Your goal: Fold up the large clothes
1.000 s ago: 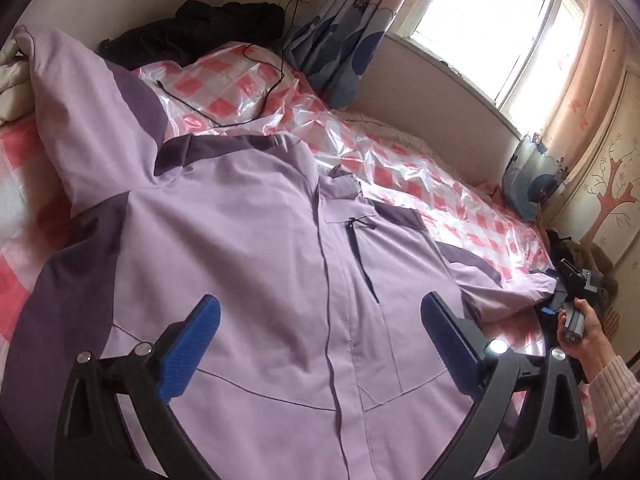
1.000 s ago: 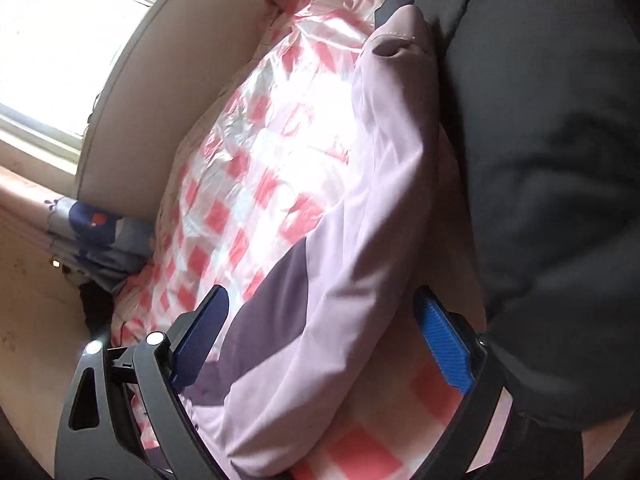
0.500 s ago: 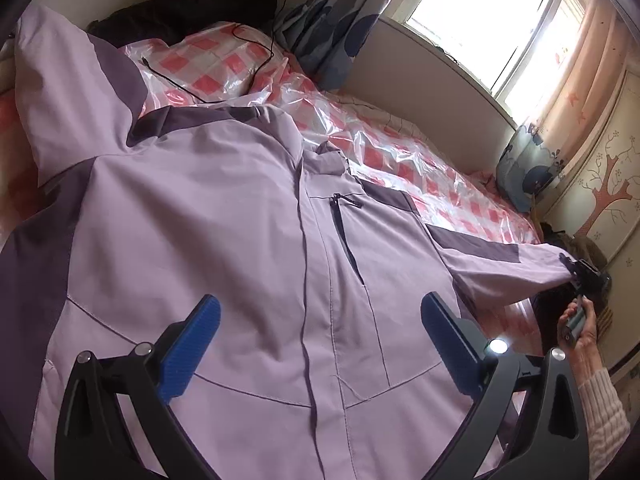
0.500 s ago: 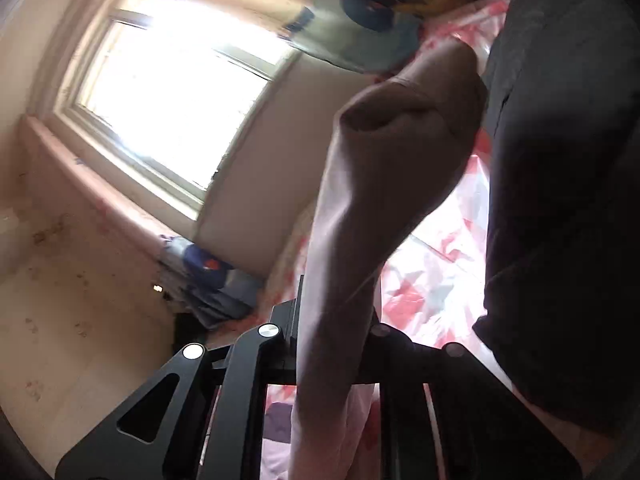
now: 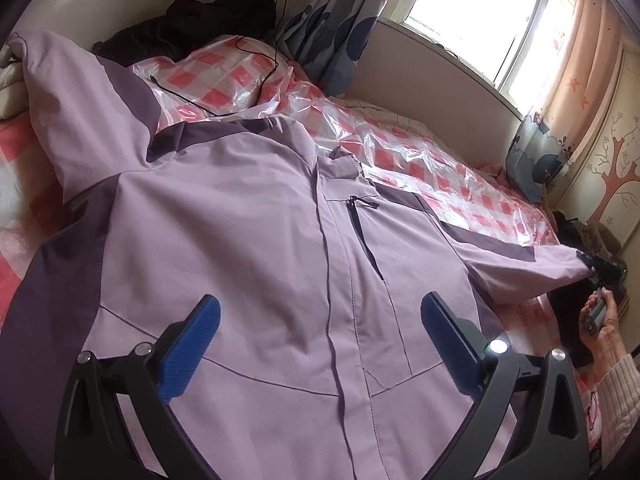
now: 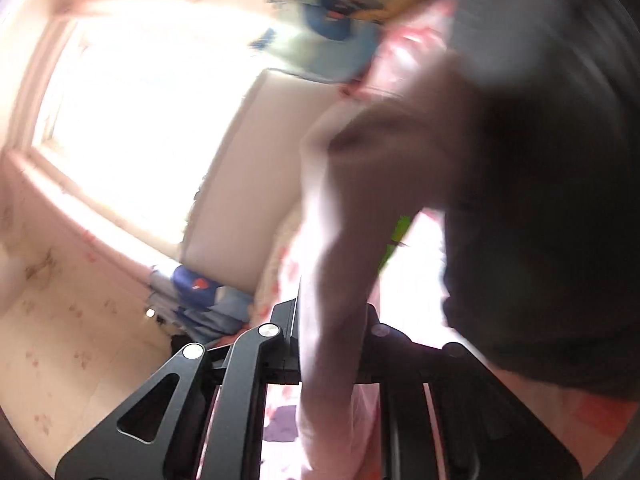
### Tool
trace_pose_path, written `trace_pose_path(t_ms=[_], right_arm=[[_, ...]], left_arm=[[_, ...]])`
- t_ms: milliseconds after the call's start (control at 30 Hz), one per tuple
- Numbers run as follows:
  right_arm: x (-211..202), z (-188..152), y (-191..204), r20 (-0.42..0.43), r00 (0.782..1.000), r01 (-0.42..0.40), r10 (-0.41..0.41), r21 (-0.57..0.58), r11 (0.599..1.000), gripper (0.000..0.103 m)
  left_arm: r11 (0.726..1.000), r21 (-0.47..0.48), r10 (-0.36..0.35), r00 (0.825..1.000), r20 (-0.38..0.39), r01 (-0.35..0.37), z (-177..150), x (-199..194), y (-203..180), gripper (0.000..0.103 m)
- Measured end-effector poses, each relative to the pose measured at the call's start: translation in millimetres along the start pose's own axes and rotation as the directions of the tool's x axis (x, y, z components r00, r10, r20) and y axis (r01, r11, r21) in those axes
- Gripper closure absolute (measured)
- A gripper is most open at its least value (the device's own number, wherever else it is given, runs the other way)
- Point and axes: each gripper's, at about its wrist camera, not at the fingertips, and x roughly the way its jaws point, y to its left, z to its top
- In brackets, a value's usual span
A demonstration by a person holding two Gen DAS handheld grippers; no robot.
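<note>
left wrist view: right claw (image 5: 591, 267) pinches jacket (image 5: 256, 248) sleeve cuff (image 5: 576, 266) off bed edge (image 5: 548, 228).

Motion blur smears the right wrist view; the jacket (image 5: 248, 240) hem is cut off

Lilac jacket (image 5: 248, 248) with dark purple panels, spread front-up on bed, one sleeve (image 5: 520, 268) stretched sideways.

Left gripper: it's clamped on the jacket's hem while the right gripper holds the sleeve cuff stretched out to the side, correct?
Not quite. The left gripper is open, its blue pads apart above the purple jacket, gripping nothing, as the left wrist view shows. The right gripper does hold the sleeve cuff stretched out sideways.
</note>
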Motion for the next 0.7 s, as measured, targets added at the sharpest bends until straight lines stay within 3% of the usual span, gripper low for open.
trace_pose_path(t_ms=[200,433,700], right_arm=[[-2.2,-10.5,88.6,-0.006,0.994,-0.106,0.107,-0.132,0.986,0.090],[21.9,-68.2,191.2,-0.089,0.970,-0.240,0.225,-0.231,0.943,0.090],[49.0,-183.1,303.9,-0.241,0.929,-0.355,0.282,-0.359,0.863,0.090]], left_arm=[[0.997,0.065,0.045,0.998,0.038,-0.048,-0.1,-19.0,0.3,0.007],[0.994,0.087,0.065,0.997,0.046,-0.069,2.2,-40.2,17.5,0.007],[0.995,0.003,0.102,0.994,0.040,-0.102,9.2,-58.4,55.7,0.007]])
